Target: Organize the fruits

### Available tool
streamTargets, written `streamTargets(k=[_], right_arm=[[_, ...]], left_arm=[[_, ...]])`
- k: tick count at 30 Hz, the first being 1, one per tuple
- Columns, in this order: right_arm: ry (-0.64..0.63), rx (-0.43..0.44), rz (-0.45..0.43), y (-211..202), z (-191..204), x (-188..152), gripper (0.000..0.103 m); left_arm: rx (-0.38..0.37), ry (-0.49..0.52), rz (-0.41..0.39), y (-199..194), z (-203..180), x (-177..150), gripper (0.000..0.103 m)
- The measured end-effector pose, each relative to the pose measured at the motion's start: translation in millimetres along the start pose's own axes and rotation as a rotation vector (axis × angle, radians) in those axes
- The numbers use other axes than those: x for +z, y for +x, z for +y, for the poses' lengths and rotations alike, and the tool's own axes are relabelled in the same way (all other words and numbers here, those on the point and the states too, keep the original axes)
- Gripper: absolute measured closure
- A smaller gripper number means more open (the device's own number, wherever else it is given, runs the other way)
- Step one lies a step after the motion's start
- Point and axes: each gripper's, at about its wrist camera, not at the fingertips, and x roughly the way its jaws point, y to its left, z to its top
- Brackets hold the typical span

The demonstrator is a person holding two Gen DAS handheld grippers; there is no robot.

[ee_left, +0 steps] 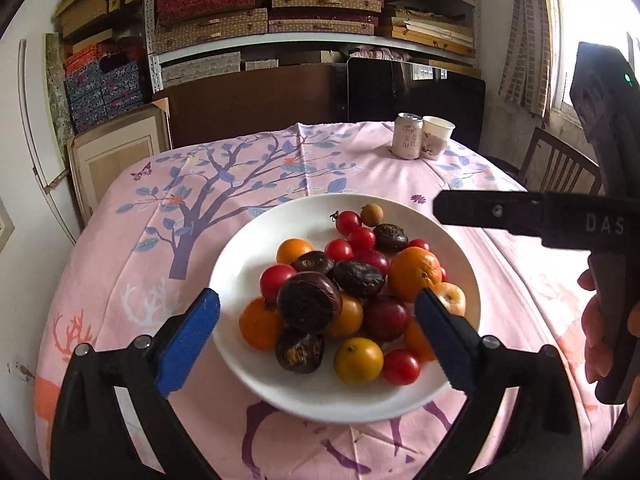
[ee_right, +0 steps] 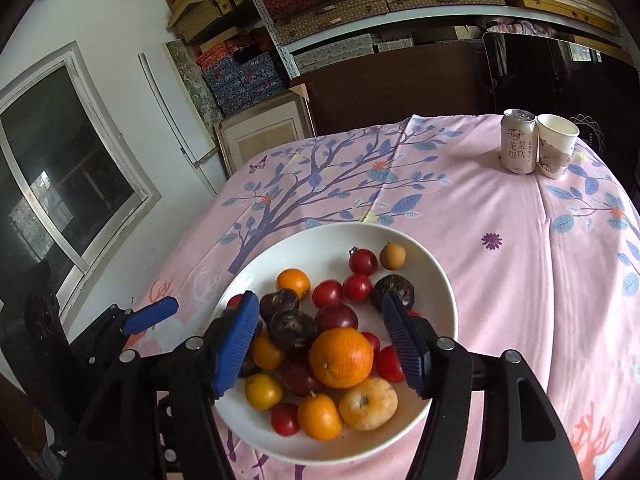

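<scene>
A white plate on the pink tablecloth holds several fruits: a large orange, small oranges, red cherry tomatoes, dark purple passion fruits, a tan longan and a pale yellow fruit. My left gripper is open above the plate's near side, its jaws either side of the fruit pile. My right gripper is open over the plate, with the large orange between its blue pads. Neither holds anything.
A drink can and a paper cup stand at the table's far right. The right gripper's body shows in the left wrist view. A wooden chair stands at the right. Shelves of boxes line the back.
</scene>
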Motion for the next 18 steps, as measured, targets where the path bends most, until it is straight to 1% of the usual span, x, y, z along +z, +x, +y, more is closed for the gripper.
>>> streamTargets(k=[2,3,8,12,15,18], right_arm=[[-0.03,-0.005,-0.013,-21.5,8.8,-21.9,0.014],[-0.042,-0.008,-0.019,-32.7,13.2,-34.8,0.003],[-0.084,-0.059,-0.08,-91.5,31.3,-93.4,0.003],[-0.084,-0.105,-0.157,-133.7,41.3,-120.4,0.003],[-0.096,-0.124,-0.186,-157.8,50.4,-138.2,0.003],[-0.125,-0.145,-0.204,-177.6,62.0,-157.1,0.003]], left_arm=[[0.009,-0.015,-0.012,-21.2,-0.4,-15.4,0.005],[0.015,-0.019,-0.012,-31.6,-2.0,-24.2,0.005],[0.006,-0.094,-0.01,-85.6,-7.4,-66.5,0.005],[-0.004,-0.141,-0.043,-125.9,-14.5,-88.5,0.005],[0.027,-0.121,-0.076,-152.9,-29.1,-103.2,0.005],[0.053,-0.089,-0.089,-173.9,-44.3,-114.2,0.005]])
